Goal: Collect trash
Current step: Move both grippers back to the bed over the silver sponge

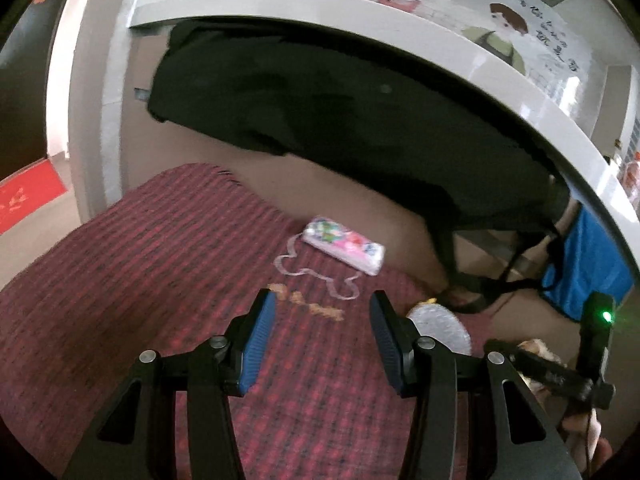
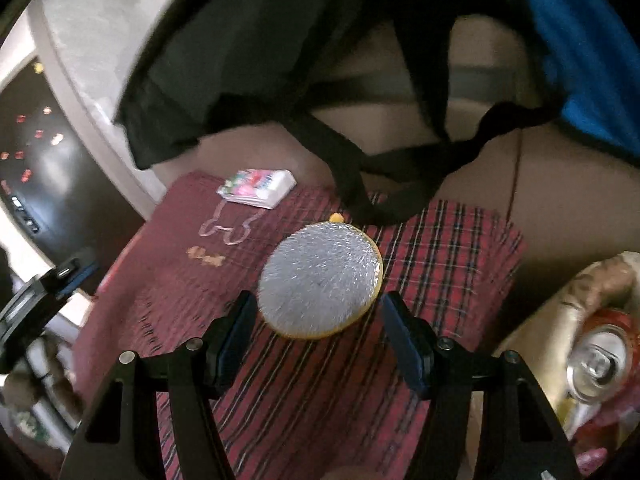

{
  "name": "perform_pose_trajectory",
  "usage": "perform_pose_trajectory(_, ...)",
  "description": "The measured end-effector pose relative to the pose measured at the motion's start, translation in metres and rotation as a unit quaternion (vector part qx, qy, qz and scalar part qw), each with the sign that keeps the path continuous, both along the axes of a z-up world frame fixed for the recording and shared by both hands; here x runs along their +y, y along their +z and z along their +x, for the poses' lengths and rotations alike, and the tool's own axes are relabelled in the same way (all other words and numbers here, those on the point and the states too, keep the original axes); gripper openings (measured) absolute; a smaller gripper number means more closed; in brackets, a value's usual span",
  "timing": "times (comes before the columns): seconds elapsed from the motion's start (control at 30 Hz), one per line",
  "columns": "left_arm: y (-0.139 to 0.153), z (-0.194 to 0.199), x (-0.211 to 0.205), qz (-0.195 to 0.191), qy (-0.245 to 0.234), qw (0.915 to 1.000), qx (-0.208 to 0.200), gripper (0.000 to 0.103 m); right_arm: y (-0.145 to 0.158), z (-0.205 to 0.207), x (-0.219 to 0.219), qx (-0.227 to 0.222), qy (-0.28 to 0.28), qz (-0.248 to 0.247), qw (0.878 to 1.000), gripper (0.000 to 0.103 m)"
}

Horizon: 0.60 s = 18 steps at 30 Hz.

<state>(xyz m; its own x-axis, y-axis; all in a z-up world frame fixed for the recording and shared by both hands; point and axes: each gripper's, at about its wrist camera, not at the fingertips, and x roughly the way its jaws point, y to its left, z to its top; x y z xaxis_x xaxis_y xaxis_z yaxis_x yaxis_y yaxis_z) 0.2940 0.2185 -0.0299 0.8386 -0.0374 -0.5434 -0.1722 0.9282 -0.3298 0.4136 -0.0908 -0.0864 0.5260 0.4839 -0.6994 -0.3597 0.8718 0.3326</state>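
Trash still lies on the red checked cloth (image 2: 440, 248): a round foil-topped yellow lid (image 2: 320, 278) in its middle, brown crumbs (image 1: 308, 304), a clear plastic strip (image 1: 316, 274), a flowered tissue pack (image 1: 344, 249) at its far edge. We see both hand-held grippers, left (image 1: 322, 344) and right (image 2: 318, 340), spread and empty; nothing looks collected from the cloth yet.

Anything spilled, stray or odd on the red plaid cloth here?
Yes. Brownish crumbs lie scattered mid-cloth, beside a loose clear plastic strip. A round foil lid lies flat nearby, and a tissue pack overhangs the plaid cloth's far edge.
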Motion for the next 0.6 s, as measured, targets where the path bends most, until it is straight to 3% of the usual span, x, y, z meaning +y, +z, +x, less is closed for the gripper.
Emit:
perform_pose_trajectory(0.27, -0.01, -0.007, 0.027, 0.007, 0.008, 0.9999, 0.002, 0.05, -0.023, 0.027, 0.016, 0.027, -0.054, -0.015, 0.998, 0.062)
perform_pose_trajectory(0.37, -0.012, -0.005, 0.032, 0.006, 0.005, 1.0, 0.003, 0.05, -0.024, 0.03, 0.022, 0.038, -0.048, -0.002, 0.998, 0.063)
perform_pose_trajectory(0.6, -0.018, 0.001, 0.044, 0.001, 0.006, 0.9999, 0.009, 0.05, -0.003, 0.021, 0.056, 0.016, 0.011, 0.022, 1.0, 0.062)
